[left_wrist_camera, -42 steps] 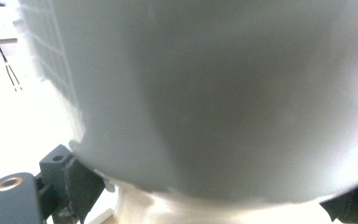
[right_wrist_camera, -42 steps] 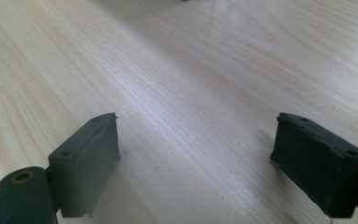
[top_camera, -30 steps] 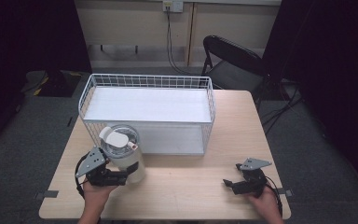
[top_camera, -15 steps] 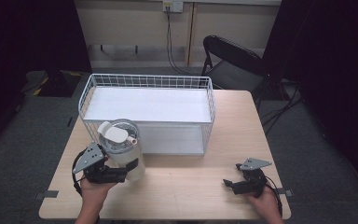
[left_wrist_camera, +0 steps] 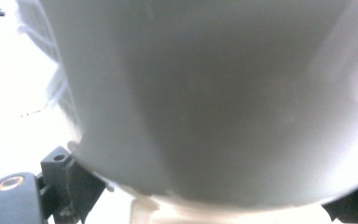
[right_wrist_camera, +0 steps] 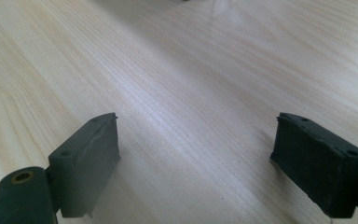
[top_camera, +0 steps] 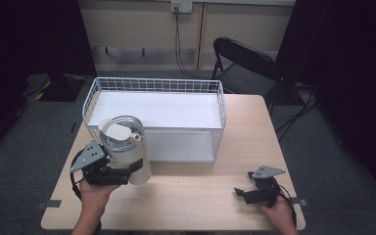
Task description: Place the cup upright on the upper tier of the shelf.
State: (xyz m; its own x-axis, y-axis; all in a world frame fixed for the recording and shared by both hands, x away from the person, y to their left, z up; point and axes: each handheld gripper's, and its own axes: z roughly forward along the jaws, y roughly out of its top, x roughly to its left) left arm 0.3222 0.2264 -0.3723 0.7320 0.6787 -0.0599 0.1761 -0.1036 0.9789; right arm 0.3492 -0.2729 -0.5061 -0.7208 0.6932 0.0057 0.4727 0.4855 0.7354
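High view: tumbler (top_camera: 127, 152) clamped low by left gripper (top_camera: 127, 177), w/ jaws either side; should be kept upright & raised above wire basket (top_camera: 220, 105) rim. Right gripper (top_camera: 241, 193) idle, spread wide.

no readable text, no labels, no brands, no numbers

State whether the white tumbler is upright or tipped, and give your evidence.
Tipped: the white tumbler leans in the left gripper, lid toward the wire basket.
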